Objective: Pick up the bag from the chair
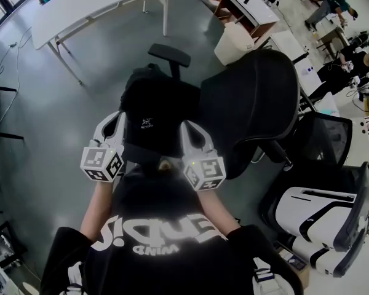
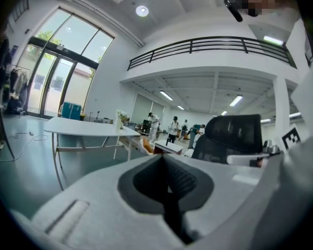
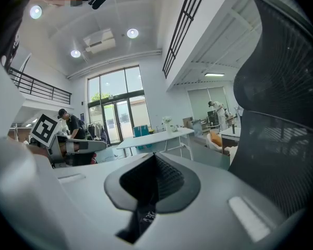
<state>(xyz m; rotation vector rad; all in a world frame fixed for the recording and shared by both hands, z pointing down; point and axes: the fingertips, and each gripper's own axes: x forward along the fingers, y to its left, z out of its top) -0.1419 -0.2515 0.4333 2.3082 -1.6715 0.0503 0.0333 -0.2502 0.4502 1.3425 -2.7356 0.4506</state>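
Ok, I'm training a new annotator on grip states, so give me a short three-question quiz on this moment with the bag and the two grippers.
1. True or false: the left gripper is open and empty.
2. What does the right gripper pinch? A) a black strap with a logo B) a table leg C) nothing
3. In the head view, on which side of the black bag does the black mesh chair stand?
Key: 1 false, its jaws are shut on a dark strap. 2 A. 3 the picture's right.
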